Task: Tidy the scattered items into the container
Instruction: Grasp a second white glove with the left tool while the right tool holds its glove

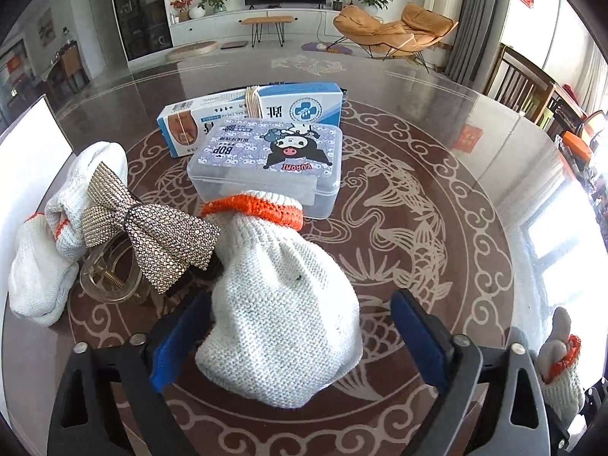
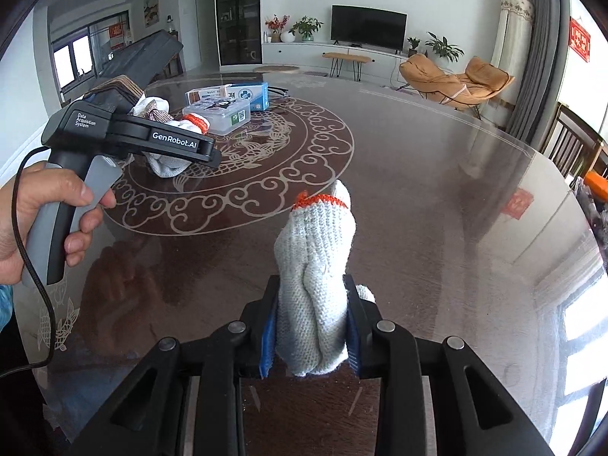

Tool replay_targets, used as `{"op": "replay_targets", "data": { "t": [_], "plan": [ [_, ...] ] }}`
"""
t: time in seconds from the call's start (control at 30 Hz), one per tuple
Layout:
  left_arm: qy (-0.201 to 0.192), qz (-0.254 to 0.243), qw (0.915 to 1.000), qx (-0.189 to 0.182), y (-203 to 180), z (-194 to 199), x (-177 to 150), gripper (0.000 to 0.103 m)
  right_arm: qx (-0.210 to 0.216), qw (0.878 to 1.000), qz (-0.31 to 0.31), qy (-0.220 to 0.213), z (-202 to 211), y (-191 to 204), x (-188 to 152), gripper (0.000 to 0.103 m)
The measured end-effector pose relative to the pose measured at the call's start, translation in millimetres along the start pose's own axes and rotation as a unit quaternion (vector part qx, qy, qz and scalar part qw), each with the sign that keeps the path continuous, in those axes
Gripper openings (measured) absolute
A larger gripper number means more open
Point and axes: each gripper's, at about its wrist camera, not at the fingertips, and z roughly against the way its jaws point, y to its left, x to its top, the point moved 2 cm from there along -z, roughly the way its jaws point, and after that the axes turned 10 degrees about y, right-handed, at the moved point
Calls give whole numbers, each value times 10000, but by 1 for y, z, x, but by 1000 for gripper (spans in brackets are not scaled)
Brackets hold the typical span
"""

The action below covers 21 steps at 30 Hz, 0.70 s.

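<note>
On my left wrist camera, the left hand-held gripper (image 1: 300, 336) straddles a white knit glove with an orange cuff (image 1: 281, 304) that lies bunched on the glossy patterned tabletop (image 1: 437, 159). The blue pad on the left side touches the knit, while the other pad stands clear of it, so I read this hand-held gripper as released around the glove, not squeezing it. No earlier view is on hand.

Just beyond the cuff sits a clear plastic box with a cartoon lid (image 1: 266, 163), and behind that a blue and white carton (image 1: 262, 108). To the left lie a rhinestone bow hair clip (image 1: 148, 228) on a clear claw and another white glove (image 1: 68, 212), resting against it. A white container wall (image 1: 26, 159) shows at the far left edge.

On my right wrist camera, the right hand-held gripper (image 2: 311, 330) is clenched on a second white glove (image 2: 315, 266), its pads pressing the bunched knit from both sides, the orange cuff pointing away over the bare tabletop. The person's left hand (image 2: 41, 220) holds the other tool's grip at the left.
</note>
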Motion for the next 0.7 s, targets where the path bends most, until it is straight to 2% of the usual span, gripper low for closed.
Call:
{"op": "replay_targets", "data": {
  "t": [0.03,0.07,0.1,0.23,0.37,0.43,0.53,0.57,0.6,0.63,0.67,0.7],
  "plan": [
    [-66,-66,9999,72,2,5,-3,49,17,10000,-10,-3,0,-1,0,31],
    [-35,-90,9999,-63,5,8,-6,37,32,10000,-21,-6,1,-1,0,31],
    [6,-114,9997,-202,8,13,-10,33,45,10000,-30,-11,1,-2,0,31],
    [135,-392,9981,-465,18,36,-56,33,121,9999,-9,-33,3,0,-2,30],
    [87,-646,9973,-353,30,65,-124,33,596,9982,25,76,14,20,-15,30],
    [-24,-673,9975,-230,37,74,-146,34,801,9967,42,91,18,38,-18,30],
    [-134,-665,9975,-209,47,76,-157,43,737,9968,294,107,14,70,-14,30],
    [-100,-646,9977,-161,49,75,-156,54,655,9972,357,100,12,79,-12,33],
    [-21,-598,9982,-92,52,72,-154,77,550,9977,382,98,10,84,-10,33],
    [79,-552,9984,-44,54,69,-152,89,469,9979,420,132,8,88,-9,38],
    [130,-507,9986,-26,56,66,-153,99,417,9979,461,161,6,91,-8,44],
    [122,-451,9989,-106,60,63,-151,99,369,9979,487,213,4,92,-7,47]
  ]
}}
